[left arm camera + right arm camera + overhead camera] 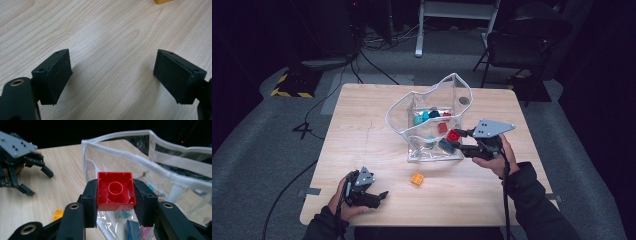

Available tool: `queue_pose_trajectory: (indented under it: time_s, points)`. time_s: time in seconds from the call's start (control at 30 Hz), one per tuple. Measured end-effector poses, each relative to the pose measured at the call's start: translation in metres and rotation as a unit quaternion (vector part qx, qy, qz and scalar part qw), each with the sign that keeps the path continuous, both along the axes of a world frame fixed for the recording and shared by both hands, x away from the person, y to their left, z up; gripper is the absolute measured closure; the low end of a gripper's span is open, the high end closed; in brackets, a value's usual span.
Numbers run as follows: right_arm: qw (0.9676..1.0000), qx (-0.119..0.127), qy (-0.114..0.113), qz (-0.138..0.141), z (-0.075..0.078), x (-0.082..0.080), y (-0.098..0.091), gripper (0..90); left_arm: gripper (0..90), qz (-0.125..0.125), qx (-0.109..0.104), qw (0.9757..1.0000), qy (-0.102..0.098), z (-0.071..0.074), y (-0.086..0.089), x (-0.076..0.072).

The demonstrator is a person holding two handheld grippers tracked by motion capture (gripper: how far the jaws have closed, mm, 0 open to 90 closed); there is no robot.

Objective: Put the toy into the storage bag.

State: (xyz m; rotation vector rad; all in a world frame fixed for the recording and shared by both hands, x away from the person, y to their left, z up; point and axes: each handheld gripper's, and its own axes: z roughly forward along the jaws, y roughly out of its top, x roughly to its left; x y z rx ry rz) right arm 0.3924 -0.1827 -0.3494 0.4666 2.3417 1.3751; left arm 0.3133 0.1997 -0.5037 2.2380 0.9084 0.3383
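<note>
- Pads of the right gripper (115, 195) are clenched on a red brick (115, 191), one on each side wall, with its hollow underside facing the camera and the brick sitting square between them.
- Grip looks firm and centred, so I judge there is no need to squeeze harder. Holding it level matters more.
- Just past the brick is the white-trimmed rim of the clear bag (120, 152). In the high view the brick (453, 135) hangs at the bag's near right side, above the table (362, 125).
- The step in hand appears to be carrying the brick over the rim and letting it go inside. To do it well, clear the floppy rim fully first, since a brush against it could fold the opening shut or tip the bag.
- Release low over the bricks already inside (424, 116), so it does not bounce out.
- An orange brick (417, 179) lies on the table in front of the bag, likely the next one to fetch.
- The left gripper (379, 196) rests near the table's front edge, well apart from the bag, with its jaws spread and only bare wood between them. It could steady the rim if the bag sags.
</note>
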Motion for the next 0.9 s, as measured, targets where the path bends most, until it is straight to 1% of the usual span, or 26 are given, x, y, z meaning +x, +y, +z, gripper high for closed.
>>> queue_pose_trajectory:
  time_s: [0.27,0.5,0.53,0.63,0.7,0.77,0.9]
  points:
    - [0.9997,0.011,-0.019,-0.006,0.024,0.003,0.002,59.2,15.1,0.001,0.000,1.0000,0.000,0.000,0.000,0.000]
    - [0.9993,0.017,-0.030,-0.016,0.042,0.013,0.010,59.2,15.1,0.000,0.000,1.0000,0.000,0.000,0.000,0.000]
    - [0.9993,0.017,-0.028,-0.018,0.044,0.016,0.011,59.2,15.2,0.000,0.000,1.0000,0.000,0.000,0.000,0.000]
    - [0.9990,0.017,-0.027,-0.032,0.049,0.022,0.014,59.2,15.1,0.001,-0.001,1.0000,0.001,0.000,0.000,0.000]
    - [0.9986,0.017,-0.030,-0.040,0.052,0.027,0.015,59.2,15.2,0.001,-0.001,1.0000,0.001,0.000,0.000,0.000]
    - [0.9985,0.020,-0.027,-0.043,0.054,0.032,0.015,59.2,15.2,0.001,-0.001,1.0000,0.001,0.000,0.000,0.000]
    - [0.9980,0.013,-0.024,-0.057,0.055,0.044,0.018,59.2,15.2,-0.001,-0.001,1.0000,0.003,0.000,0.000,0.000]
